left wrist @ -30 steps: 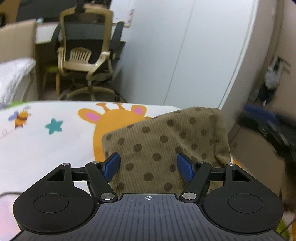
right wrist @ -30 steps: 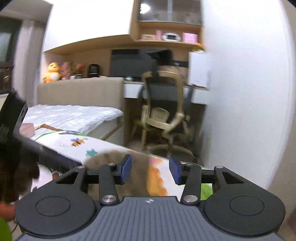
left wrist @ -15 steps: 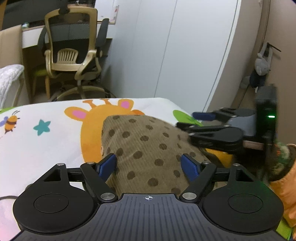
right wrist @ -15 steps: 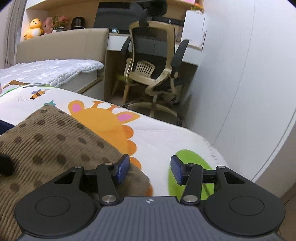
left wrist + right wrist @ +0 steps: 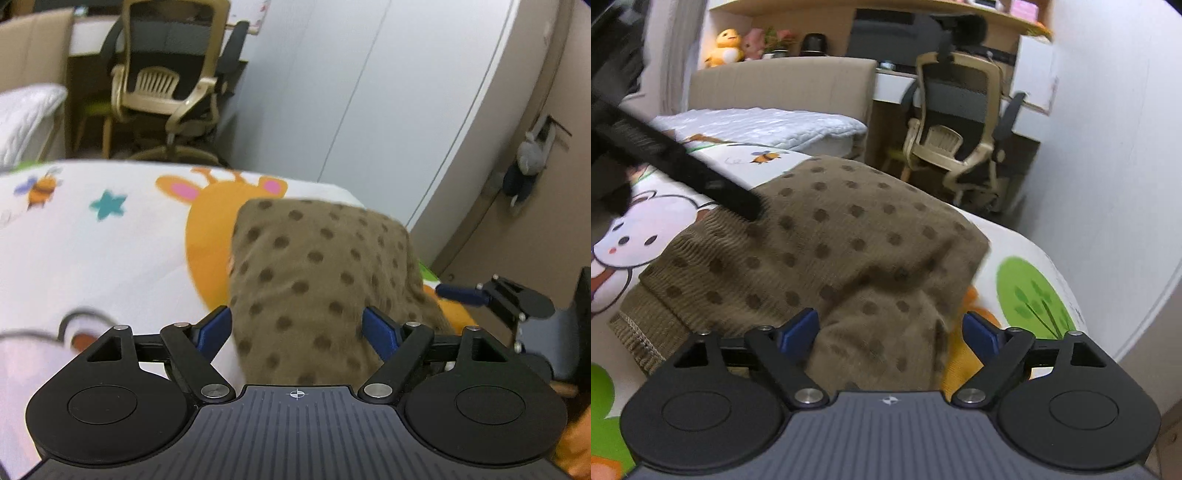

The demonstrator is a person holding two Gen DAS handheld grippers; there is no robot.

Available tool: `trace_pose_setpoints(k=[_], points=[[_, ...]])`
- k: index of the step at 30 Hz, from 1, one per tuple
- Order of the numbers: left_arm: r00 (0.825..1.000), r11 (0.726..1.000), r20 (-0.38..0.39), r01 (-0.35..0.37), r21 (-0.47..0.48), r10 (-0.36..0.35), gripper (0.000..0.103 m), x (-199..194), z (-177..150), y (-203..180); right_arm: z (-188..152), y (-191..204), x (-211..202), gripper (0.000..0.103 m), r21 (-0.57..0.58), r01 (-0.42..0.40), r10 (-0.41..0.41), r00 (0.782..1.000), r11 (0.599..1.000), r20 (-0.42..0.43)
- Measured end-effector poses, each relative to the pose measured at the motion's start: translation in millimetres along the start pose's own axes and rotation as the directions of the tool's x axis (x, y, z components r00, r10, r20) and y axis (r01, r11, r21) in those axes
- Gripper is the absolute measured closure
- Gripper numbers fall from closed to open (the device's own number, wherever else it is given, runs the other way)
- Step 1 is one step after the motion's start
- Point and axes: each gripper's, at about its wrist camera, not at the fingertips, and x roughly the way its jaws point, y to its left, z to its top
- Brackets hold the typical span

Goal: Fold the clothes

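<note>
A: So, where is the garment?

B: The brown dotted cloth [image 5: 317, 273] lies bunched on the cartoon-print sheet [image 5: 110, 251], filling the lower middle of the left wrist view, over an orange giraffe printed on the sheet. In the right wrist view it spreads from the centre down to the lower left, with a ribbed hem at the left edge.

A: And the left gripper [image 5: 301, 328]?

B: Its blue pads stand wide, one on each side of the cloth. The cloth runs between them, but I see gaps at the pads, so nothing is pinched.

A: The right gripper [image 5: 890, 328]?

B: Its jaws are opening. A fold of the cloth sits between the blue pads; the left pad looks very close to the fabric, though motion blur makes contact hard to judge. The right pad is clear of it, over the orange print.

A: Do they see each other?

B: Yes. The right gripper shows at the right edge of the left view, just beside the cloth. A dark blurred bar, probably the left gripper, crosses the upper left of the right view.

A: Background?

B: An office chair [image 5: 960, 125] at a desk, a beige headboard [image 5: 783, 85], white wardrobe doors [image 5: 369, 92].
</note>
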Motion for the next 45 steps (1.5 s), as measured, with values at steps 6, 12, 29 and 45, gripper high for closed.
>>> trace_pose_setpoints(k=[6, 12, 29, 45], points=[[0.998, 0.999, -0.057, 0.013, -0.049, -0.015, 0.025, 7, -18, 8, -8, -5, -13, 0.015, -0.013, 0.049, -0.049, 0.999, 0.999, -0.020], [0.996, 0.999, -0.080, 0.037, -0.009, -0.037, 0.029, 11, -29, -11, -12, -10, -31, 0.015, -0.037, 0.128, -0.129, 0.992, 0.991, -0.007], [0.986, 0.965, 0.070, 0.134, 0.226, -0.153, 0.021, -29, 45, -58, -13, 14, -25, 0.017, 0.055, -0.176, 0.175, 0.984, 0.983, 0.025], [0.971, 0.983, -0.153, 0.185, -0.003, -0.183, 0.022, 102, 80, -23, 12, -1, -52, 0.017, 0.091, -0.284, 0.266, 0.949, 0.954, 0.170]])
